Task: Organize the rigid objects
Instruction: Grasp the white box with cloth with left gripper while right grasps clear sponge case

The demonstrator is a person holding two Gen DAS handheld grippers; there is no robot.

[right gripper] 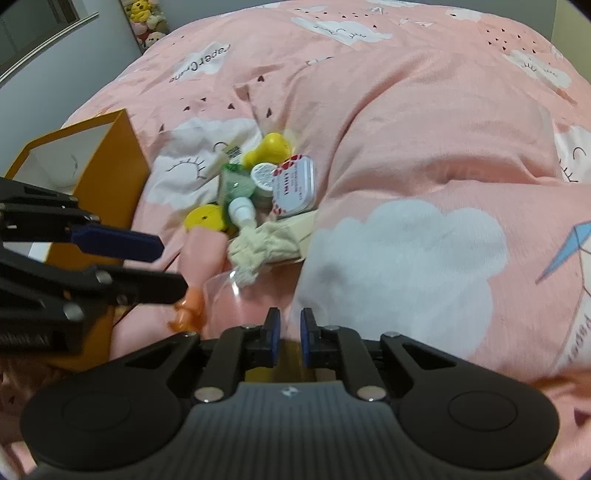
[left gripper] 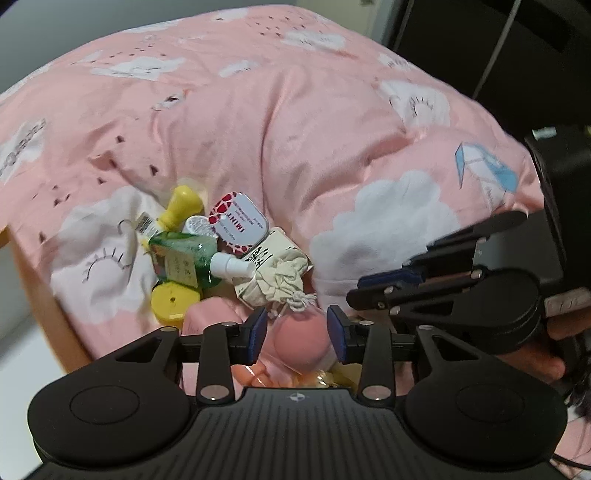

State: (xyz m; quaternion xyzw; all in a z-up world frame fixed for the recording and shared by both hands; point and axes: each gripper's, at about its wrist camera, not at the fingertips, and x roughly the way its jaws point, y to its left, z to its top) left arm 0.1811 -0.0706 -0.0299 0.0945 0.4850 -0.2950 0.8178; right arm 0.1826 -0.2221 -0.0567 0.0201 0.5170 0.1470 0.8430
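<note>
A pile of small items lies on the pink duvet: a mint tin (left gripper: pixel 238 223) (right gripper: pixel 293 184), a green bottle (left gripper: pixel 181 258) (right gripper: pixel 236 184), a yellow cap (left gripper: pixel 173 301) (right gripper: pixel 205 218), a yellow stopper (left gripper: pixel 183 206) (right gripper: pixel 269 147), a white spray bottle (left gripper: pixel 232 266) (right gripper: pixel 242 210) and a cloth drawstring pouch (left gripper: pixel 277 277) (right gripper: pixel 258 247). My left gripper (left gripper: pixel 297 332) (right gripper: pixel 155 266) has its jaws around a pink-capped clear bottle (left gripper: pixel 303 338) (right gripper: pixel 207 254). My right gripper (right gripper: pixel 288 334) (left gripper: pixel 369 288) is nearly closed and holds nothing.
An orange open box (right gripper: pixel 107 166) stands at the bed's left side. The pink cloud-print duvet (left gripper: pixel 295 110) (right gripper: pixel 406 129) bulges on the right. Plush toys (right gripper: pixel 146 18) sit far back left.
</note>
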